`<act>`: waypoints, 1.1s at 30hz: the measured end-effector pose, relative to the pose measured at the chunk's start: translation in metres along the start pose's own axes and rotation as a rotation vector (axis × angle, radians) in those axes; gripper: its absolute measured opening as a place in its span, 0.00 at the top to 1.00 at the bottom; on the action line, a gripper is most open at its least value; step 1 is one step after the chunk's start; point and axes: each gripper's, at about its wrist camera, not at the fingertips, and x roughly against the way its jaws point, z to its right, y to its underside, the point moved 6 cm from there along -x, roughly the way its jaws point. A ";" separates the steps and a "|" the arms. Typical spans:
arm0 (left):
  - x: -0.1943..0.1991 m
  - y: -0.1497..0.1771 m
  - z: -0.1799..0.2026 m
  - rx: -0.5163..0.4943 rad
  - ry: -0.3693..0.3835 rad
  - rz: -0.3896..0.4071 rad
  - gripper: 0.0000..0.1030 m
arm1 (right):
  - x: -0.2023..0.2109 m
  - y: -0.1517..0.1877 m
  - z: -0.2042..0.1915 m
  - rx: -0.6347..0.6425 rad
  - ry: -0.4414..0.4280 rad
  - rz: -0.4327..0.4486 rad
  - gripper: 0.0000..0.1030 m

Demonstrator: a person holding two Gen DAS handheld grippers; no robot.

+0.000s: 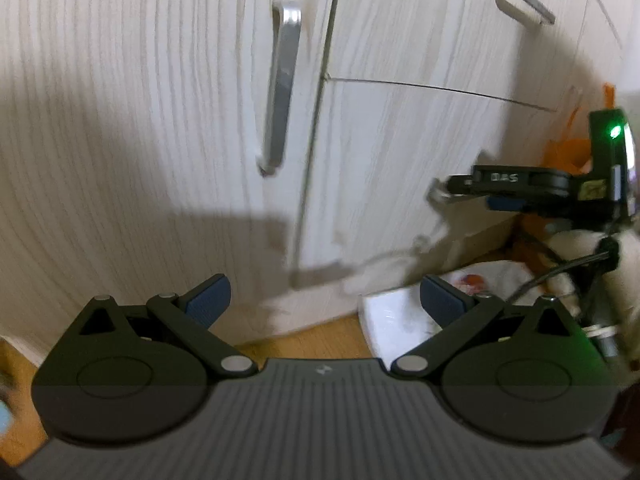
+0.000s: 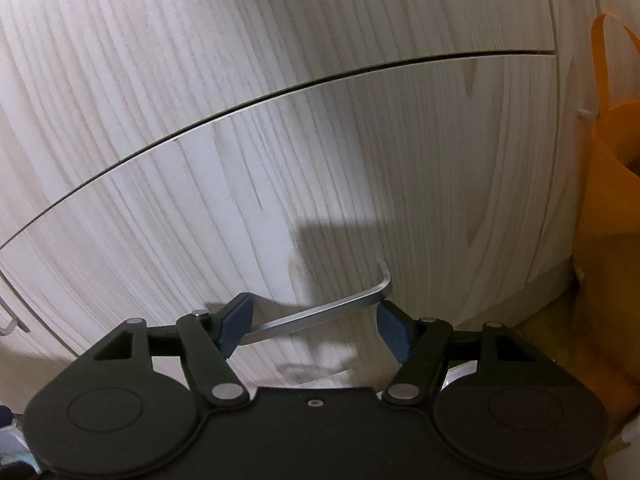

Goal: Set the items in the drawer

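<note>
The lower drawer front [image 2: 320, 184] is pale wood grain and closed, with a silver bar handle [image 2: 320, 314]. My right gripper [image 2: 316, 328] is open, its blue pads on either side of that handle without closing on it. In the left wrist view the right gripper [image 1: 448, 190] reaches the drawer handle at the cabinet's lower right. My left gripper [image 1: 324, 300] is open and empty, facing the cabinet door [image 1: 160, 120] with its long vertical handle [image 1: 282, 88].
An upper drawer with a silver handle [image 1: 524, 2] sits above the lower one. An orange bag [image 2: 612, 200] hangs at the right. White bags or cloths [image 1: 396, 316] lie on the wooden floor [image 1: 312, 336] by the cabinet base.
</note>
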 end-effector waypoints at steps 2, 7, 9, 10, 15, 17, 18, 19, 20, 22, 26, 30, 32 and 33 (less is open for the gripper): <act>0.004 -0.003 0.000 -0.078 -0.081 0.046 0.00 | 0.000 0.000 -0.001 -0.002 0.004 0.003 0.29; 0.011 -0.006 -0.002 -0.081 -0.054 0.060 0.00 | 0.006 0.000 -0.012 0.029 0.046 0.014 0.30; 0.012 -0.005 -0.002 -0.059 -0.019 0.037 0.00 | 0.017 0.007 -0.022 0.045 -0.001 -0.029 0.31; 0.013 -0.006 -0.001 -0.072 -0.031 0.038 0.00 | 0.024 0.016 -0.027 0.056 -0.039 -0.050 0.31; 0.014 -0.006 0.007 -0.102 -0.062 0.038 0.00 | 0.083 0.050 -0.044 0.138 -0.083 -0.053 0.31; 0.015 -0.004 0.012 -0.090 -0.025 0.021 0.00 | 0.117 0.058 -0.041 0.129 -0.085 -0.015 0.28; 0.015 -0.002 0.014 -0.085 -0.007 0.012 0.00 | 0.130 0.060 -0.039 0.103 -0.085 0.005 0.27; 0.015 -0.001 0.017 -0.079 0.011 0.002 0.00 | 0.137 0.054 -0.028 0.074 -0.085 0.015 0.26; 0.016 0.000 0.019 -0.076 0.020 -0.003 0.00 | 0.146 0.049 -0.025 0.049 -0.081 0.020 0.26; 0.018 0.000 0.023 -0.075 0.028 -0.006 0.00 | 0.129 0.047 -0.023 0.045 -0.054 0.034 0.21; 0.024 0.002 0.030 -0.080 0.042 -0.008 0.00 | 0.173 0.049 -0.038 0.147 0.016 0.080 0.17; 0.029 0.002 0.034 -0.051 0.070 -0.018 0.00 | 0.201 0.053 -0.061 0.195 0.052 0.117 0.15; 0.032 0.002 0.036 -0.039 0.080 -0.018 0.00 | 0.202 0.055 -0.062 0.193 0.057 0.111 0.15; 0.034 0.002 0.037 -0.038 0.080 -0.018 0.00 | 0.203 0.055 -0.060 0.188 0.060 0.106 0.15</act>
